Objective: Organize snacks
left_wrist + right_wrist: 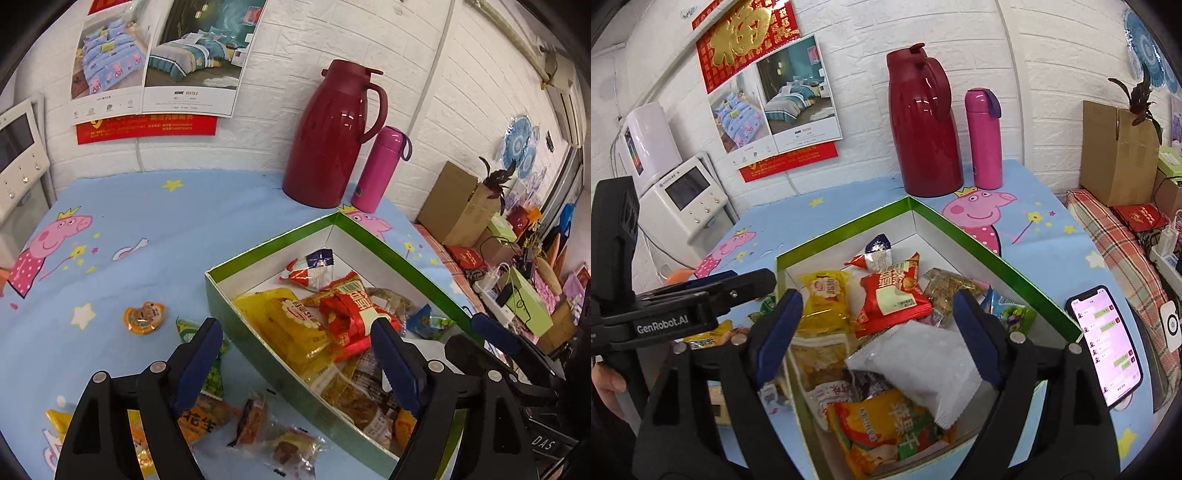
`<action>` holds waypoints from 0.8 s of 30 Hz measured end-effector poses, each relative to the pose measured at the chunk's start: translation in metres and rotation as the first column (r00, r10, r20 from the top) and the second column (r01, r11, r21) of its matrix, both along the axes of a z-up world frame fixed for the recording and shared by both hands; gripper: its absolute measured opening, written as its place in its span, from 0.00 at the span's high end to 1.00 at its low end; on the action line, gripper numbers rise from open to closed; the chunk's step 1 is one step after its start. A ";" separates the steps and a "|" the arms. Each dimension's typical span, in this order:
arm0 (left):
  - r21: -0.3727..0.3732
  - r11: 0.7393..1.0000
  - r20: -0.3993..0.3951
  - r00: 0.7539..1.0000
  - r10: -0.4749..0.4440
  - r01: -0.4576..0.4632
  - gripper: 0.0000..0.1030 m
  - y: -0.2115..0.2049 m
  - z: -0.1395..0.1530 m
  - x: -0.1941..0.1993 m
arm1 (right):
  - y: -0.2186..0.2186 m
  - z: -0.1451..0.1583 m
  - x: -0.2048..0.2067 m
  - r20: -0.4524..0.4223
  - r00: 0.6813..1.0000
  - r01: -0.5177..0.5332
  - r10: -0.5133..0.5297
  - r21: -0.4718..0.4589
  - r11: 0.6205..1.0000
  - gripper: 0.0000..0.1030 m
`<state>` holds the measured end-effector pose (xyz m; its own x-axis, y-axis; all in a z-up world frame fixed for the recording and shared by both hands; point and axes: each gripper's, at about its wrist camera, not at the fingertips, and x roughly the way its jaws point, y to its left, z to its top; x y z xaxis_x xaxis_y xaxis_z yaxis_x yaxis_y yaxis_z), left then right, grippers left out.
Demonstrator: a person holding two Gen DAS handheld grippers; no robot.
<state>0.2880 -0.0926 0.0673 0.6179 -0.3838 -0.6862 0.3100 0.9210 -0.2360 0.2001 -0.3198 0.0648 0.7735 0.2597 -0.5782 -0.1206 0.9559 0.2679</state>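
We hold both grippers with fingers spread, empty; the left gripper [295,354] straddles the wall of the box [236,314], the right gripper [879,332] hangs over the snacks [890,295] inside; more packets [258,424] lie on the cloth [147,206] beside it

Left wrist cam: sits above the table's left side, looks forward and down along the left gripper [295,354], close in. Its fingers straddle the near-left wall of the green-rimmed white cardboard box [236,317]; loose packets on the light-blue cartoon-pig tablecloth [122,206] lie just below the lens.

Right wrist cam: sits directly over the same box [964,230], near, tilted down, right gripper [875,332] framing its contents.

Both face the white brick wall [280,74]. Shared: box, tablecloth, dark-red plastic thermos jug [328,136], pink cylindrical flask [376,170], bedding posters [155,62]. Each cam sees the other gripper at its edge.
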 end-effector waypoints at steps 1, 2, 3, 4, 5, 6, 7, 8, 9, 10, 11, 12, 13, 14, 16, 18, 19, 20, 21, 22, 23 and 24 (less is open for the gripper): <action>0.009 1.000 0.003 1.000 -0.001 0.001 0.18 0.000 0.003 -0.007 | 0.002 0.003 -0.007 0.006 1.000 -0.005 0.005 0.003 1.000 0.17; 0.017 1.000 0.007 1.000 -0.001 0.001 0.18 0.001 0.006 -0.014 | 0.005 0.006 -0.013 0.015 1.000 -0.009 0.009 0.004 1.000 0.15; 0.025 1.000 0.012 1.000 -0.002 0.002 0.18 0.002 0.008 -0.024 | 0.006 0.009 -0.022 0.027 1.000 -0.011 0.011 0.005 1.000 0.12; 0.035 0.999 0.015 1.000 0.000 -0.001 0.18 0.004 0.010 -0.031 | 0.007 0.011 -0.026 0.035 0.999 -0.014 0.014 0.008 1.000 0.10; 0.045 0.999 0.018 1.000 0.002 -0.003 0.18 0.005 0.012 -0.039 | 0.008 0.013 -0.034 0.044 0.999 -0.017 0.016 0.011 1.000 0.09; 0.053 0.999 0.021 1.000 0.001 -0.003 0.18 0.007 0.014 -0.047 | 0.010 0.016 -0.042 0.052 0.998 -0.021 0.021 0.014 1.000 0.09; 0.060 0.998 0.022 1.000 0.003 -0.004 0.18 0.009 0.015 -0.055 | 0.012 0.018 -0.050 0.060 0.998 -0.027 0.026 0.018 0.999 0.09; 0.068 0.998 0.023 1.000 0.007 -0.008 0.18 0.011 0.016 -0.063 | 0.013 0.019 -0.057 0.064 0.998 -0.032 0.030 0.021 0.999 0.08; 0.075 0.997 0.023 1.000 0.009 -0.011 0.18 0.014 0.016 -0.070 | 0.015 0.020 -0.063 0.065 0.997 -0.036 0.035 0.024 0.999 0.08; 0.080 0.997 0.023 1.000 0.011 -0.012 0.18 0.016 0.016 -0.076 | 0.017 0.020 -0.068 0.067 0.997 -0.042 0.040 0.026 0.999 0.08; 0.080 0.997 0.024 1.000 0.011 -0.013 0.18 0.018 0.015 -0.082 | 0.018 0.020 -0.074 0.070 0.997 -0.048 0.046 0.029 0.998 0.08; 0.079 0.997 0.022 1.000 0.011 -0.012 0.18 0.021 0.014 -0.086 | 0.021 0.019 -0.079 0.071 0.996 -0.053 0.050 0.032 0.998 0.07; 0.079 0.997 0.018 1.000 0.011 -0.013 0.18 0.023 0.013 -0.091 | 0.023 0.018 -0.084 0.069 0.996 -0.057 0.054 0.035 0.998 0.07; 0.080 0.997 0.012 1.000 0.013 -0.013 0.18 0.025 0.011 -0.094 | 0.025 0.016 -0.087 0.067 0.996 -0.060 0.058 0.037 0.997 0.06; 0.083 0.996 0.001 1.000 0.015 -0.015 0.18 0.030 0.006 -0.101 | 0.027 0.011 -0.093 0.056 0.997 -0.064 0.061 0.046 0.997 0.06; 0.080 0.997 -0.005 1.000 0.013 -0.013 0.18 0.037 0.002 -0.108 | 0.030 0.005 -0.099 0.042 0.997 -0.070 0.067 0.054 0.996 0.06; 0.075 0.997 -0.007 1.000 0.010 -0.010 0.18 0.044 0.000 -0.111 | 0.032 0.002 -0.102 0.036 0.996 -0.078 0.076 0.059 0.995 0.06; 0.068 0.998 -0.010 1.000 0.008 -0.007 0.18 0.050 -0.002 -0.114 | 0.034 -0.001 -0.105 0.033 0.995 -0.091 0.089 0.066 0.994 0.05; 0.061 0.998 -0.020 1.000 0.012 -0.011 0.18 0.059 -0.004 -0.115 | 0.036 -0.004 -0.107 0.031 0.994 -0.105 0.103 0.071 0.992 0.01; 0.052 0.998 -0.031 0.999 0.020 -0.018 0.18 0.067 -0.006 -0.115 | 0.040 -0.007 -0.109 0.027 0.993 -0.117 0.115 0.075 0.990 0.00; 0.039 0.999 -0.041 0.999 0.033 -0.031 0.18 0.078 -0.008 -0.116 | 0.044 -0.010 -0.110 0.025 0.991 -0.133 0.131 0.079 0.988 0.00; 0.027 0.999 -0.047 0.998 0.046 -0.045 0.18 0.089 -0.010 -0.116 | 0.048 -0.012 -0.111 0.026 0.988 -0.153 0.152 0.086 0.984 0.00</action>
